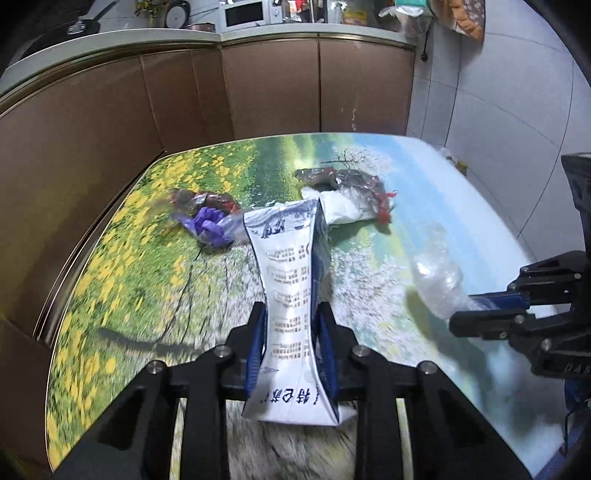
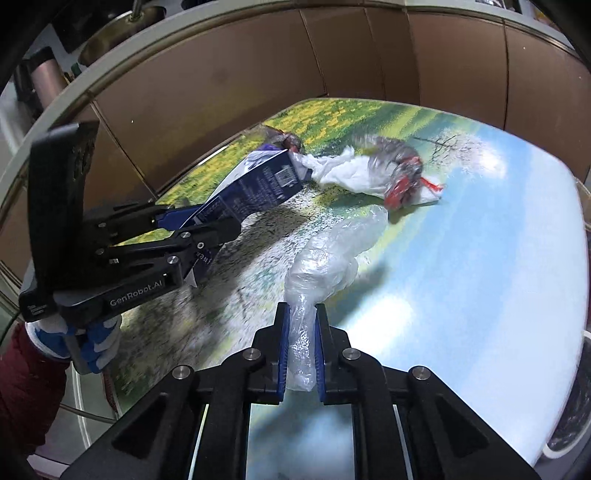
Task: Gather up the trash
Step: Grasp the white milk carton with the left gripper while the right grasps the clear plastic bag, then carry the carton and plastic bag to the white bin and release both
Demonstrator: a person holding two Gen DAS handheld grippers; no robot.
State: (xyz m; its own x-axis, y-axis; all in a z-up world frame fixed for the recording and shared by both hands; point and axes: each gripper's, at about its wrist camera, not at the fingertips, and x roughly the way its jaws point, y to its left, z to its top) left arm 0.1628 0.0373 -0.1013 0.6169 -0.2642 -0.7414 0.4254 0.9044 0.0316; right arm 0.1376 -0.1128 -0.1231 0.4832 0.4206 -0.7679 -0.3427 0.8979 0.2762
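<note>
A blue and white carton (image 1: 291,295) is pinched between the pads of my left gripper (image 1: 291,317), its sides squeezed inward. In the right wrist view the same carton (image 2: 258,181) sticks out of the left gripper (image 2: 218,221), held by a gloved hand (image 2: 92,343). My right gripper (image 2: 301,314) is shut on a crumpled clear plastic bag (image 2: 328,254), also seen as the clear bag (image 1: 439,280) at the right gripper (image 1: 476,310). On the table further off lie a purple glove (image 1: 208,225) and a white bag with red and silver wrappers (image 1: 351,199).
The table (image 1: 129,258) has a printed meadow and sky cover and stands in a corner of brown cabinets (image 1: 258,85). A second wrapper (image 1: 207,201) lies beside the glove. A counter with a microwave (image 1: 245,14) runs above. A tiled wall (image 1: 498,92) is to the right.
</note>
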